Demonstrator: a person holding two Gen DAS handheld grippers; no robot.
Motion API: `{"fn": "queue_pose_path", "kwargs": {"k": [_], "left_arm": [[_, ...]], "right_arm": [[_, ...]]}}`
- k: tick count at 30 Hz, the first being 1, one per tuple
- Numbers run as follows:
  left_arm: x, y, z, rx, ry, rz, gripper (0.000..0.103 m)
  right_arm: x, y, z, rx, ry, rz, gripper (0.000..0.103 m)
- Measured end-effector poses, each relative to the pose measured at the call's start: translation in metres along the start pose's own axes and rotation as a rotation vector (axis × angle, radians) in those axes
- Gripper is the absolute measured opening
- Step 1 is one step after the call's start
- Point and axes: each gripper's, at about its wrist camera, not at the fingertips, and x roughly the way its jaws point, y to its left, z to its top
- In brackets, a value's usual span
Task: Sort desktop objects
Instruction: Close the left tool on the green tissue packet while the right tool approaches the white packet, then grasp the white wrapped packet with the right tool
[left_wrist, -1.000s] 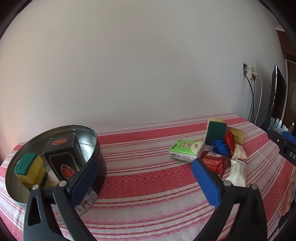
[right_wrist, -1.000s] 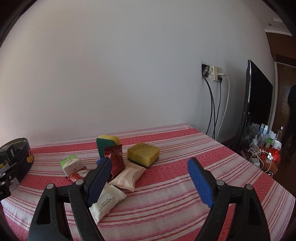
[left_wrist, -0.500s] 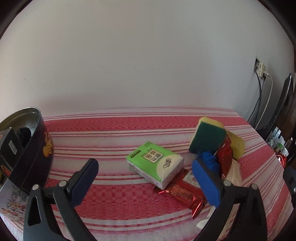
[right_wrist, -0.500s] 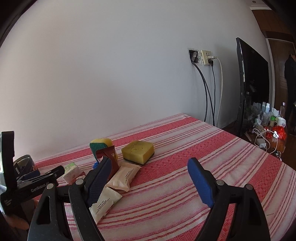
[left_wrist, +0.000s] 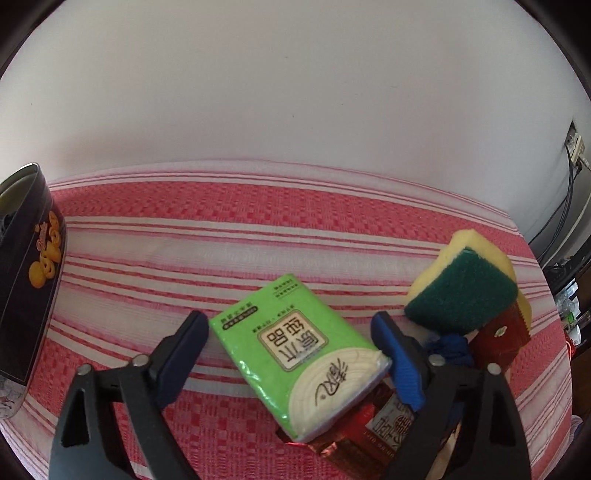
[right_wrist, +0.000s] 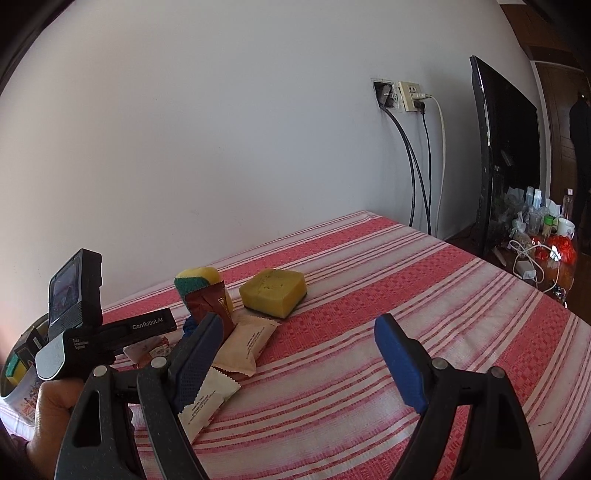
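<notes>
A green tissue pack (left_wrist: 295, 354) lies on the red striped cloth, partly on a red foil packet (left_wrist: 373, 432). My left gripper (left_wrist: 291, 339) is open, its two blue fingers on either side of the pack; the right pad is at its corner. A green-and-yellow sponge (left_wrist: 461, 288) leans on a dark red sachet (left_wrist: 498, 336) to the right. My right gripper (right_wrist: 299, 347) is open and empty above the cloth. In its view lie a yellow sponge (right_wrist: 275, 291), beige wrappers (right_wrist: 247, 343) and the upright sponge (right_wrist: 195, 280).
A round black tin (left_wrist: 26, 280) stands at the left edge of the table; it also shows in the right wrist view (right_wrist: 18, 365) with items inside. A wall socket with cables (right_wrist: 410, 99) and a black monitor (right_wrist: 506, 155) stand beyond the table's right end.
My left gripper has swung right from the tin and come down around the green tissue pack. My right gripper has turned a little to the right; the left hand-held unit has entered its view.
</notes>
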Motion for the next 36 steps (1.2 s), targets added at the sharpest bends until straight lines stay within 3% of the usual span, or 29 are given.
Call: {"fn": "queue_pose_path", "kwargs": {"k": [6,8,12,16,24,28,30,36], "left_arm": [[-0.008,0.007,-0.001,0.035,-0.003,-0.068,0.078],[-0.022,0.012,-0.005,0.031,-0.049,-0.103,0.078],[-0.07,0.019,-0.022,0.119,-0.191,-0.099,0.078],[-0.109,0.026,-0.041,0.16,-0.261,-0.145,0.078],[-0.134,0.062,-0.063,0.173,-0.28,-0.182,0.078],[-0.126,0.07,-0.062,0.207,-0.307,-0.162,0.078],[-0.127,0.075,-0.06,0.21,-0.316,-0.164,0.078],[-0.14,0.099,-0.06,0.191,-0.361,-0.164,0.078]], "right_arm": [[0.001,-0.008,0.001,0.036,0.0,-0.012,0.086],[0.001,-0.009,0.001,0.036,-0.002,-0.019,0.086],[0.003,-0.011,0.002,0.044,0.008,-0.024,0.086],[0.006,-0.014,0.001,0.049,0.027,-0.037,0.086],[0.019,-0.009,-0.006,0.044,0.134,0.057,0.086],[0.028,0.013,-0.018,0.007,0.253,0.133,0.071],[0.031,0.028,-0.026,-0.015,0.309,0.161,0.069],[0.038,0.06,-0.033,-0.057,0.358,0.114,0.069]]}}
